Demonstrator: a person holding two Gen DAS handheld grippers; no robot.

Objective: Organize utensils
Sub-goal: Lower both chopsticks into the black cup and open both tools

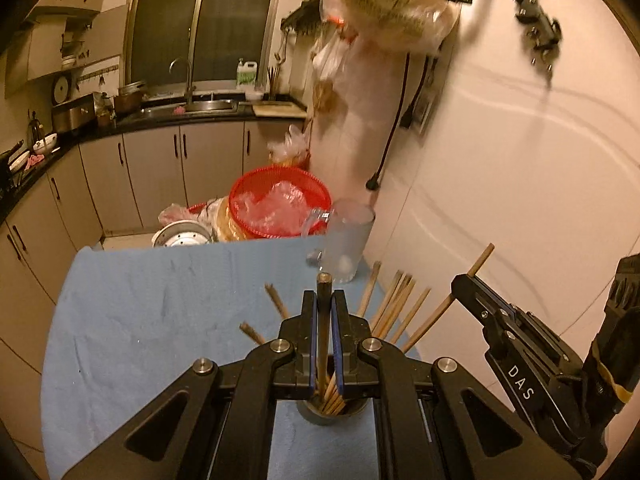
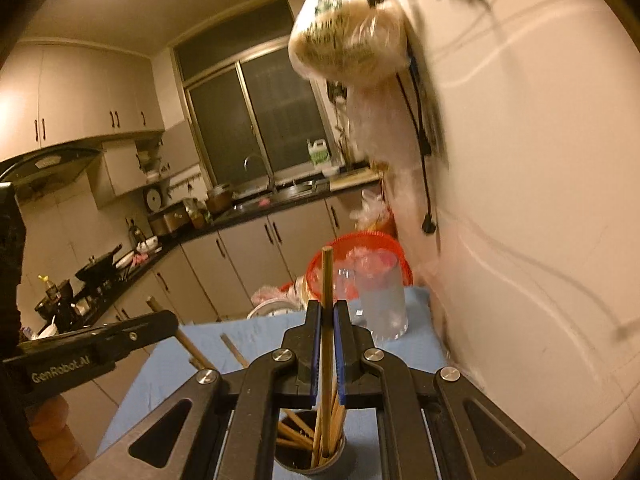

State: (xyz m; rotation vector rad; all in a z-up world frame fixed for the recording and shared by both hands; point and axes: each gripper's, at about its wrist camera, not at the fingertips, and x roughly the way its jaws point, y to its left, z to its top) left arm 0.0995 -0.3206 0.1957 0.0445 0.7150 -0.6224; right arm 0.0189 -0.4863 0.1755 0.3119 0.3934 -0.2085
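A kitchen fills the background, with grey cabinets (image 1: 160, 168) under a dark counter, a sink (image 1: 208, 106) below a dark window (image 1: 204, 20) and a white wall (image 1: 520, 160) on the right. A plastic bag (image 1: 392, 4) hangs on that wall, blurred in both views.

The tabletop (image 1: 160, 320) is covered by a blue cloth. Beyond its far edge sits a red basket (image 1: 280, 204) with crumpled plastic inside, and a white metal pot (image 1: 182, 234) lies beside it. A clear glass jug (image 1: 348, 240) stands upright at the far right corner of the tabletop, close to the wall.

Near the front edge stands a small metal cup (image 1: 328, 414), the utensil holder, with a bundle of wooden chopsticks (image 1: 392, 304) fanning out of it toward the right and far side.

The left tool (image 1: 324, 308) is clamped on a single dark chopstick (image 1: 323, 292), which runs upright between its blue pads with its lower end down in the cup among the others. The right tool (image 2: 327, 316) is likewise clamped on a pale chopstick (image 2: 327, 276), upright, its tip rising above the fingers and its lower end inside the cup (image 2: 320, 464). Each tool shows in the other's view from the side, the two close together over the holder
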